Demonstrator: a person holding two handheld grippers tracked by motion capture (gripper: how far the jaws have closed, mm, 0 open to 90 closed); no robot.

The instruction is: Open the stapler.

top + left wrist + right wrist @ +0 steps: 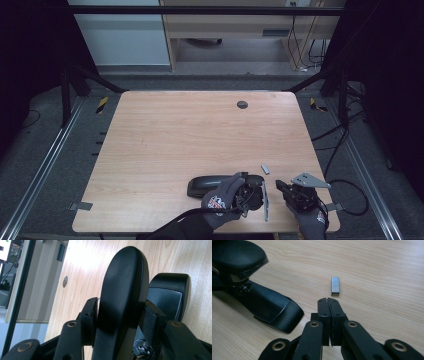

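A black stapler lies near the table's front edge, opened up. My left gripper is shut on its raised top cover, one pad on each side, with the stapler base lying behind it. In the high view the left gripper sits at the stapler's right end under a gloved hand. A small grey strip of staples lies on the wood just ahead of my right gripper, whose jaws are pressed together with nothing between them. From above, the right gripper is to the right of the stapler, and the staple strip lies just beyond it.
The wooden table has a round cable hole at the back. A thin metal bar stands out from the stapler between the two grippers. Cables trail off the table's right side.
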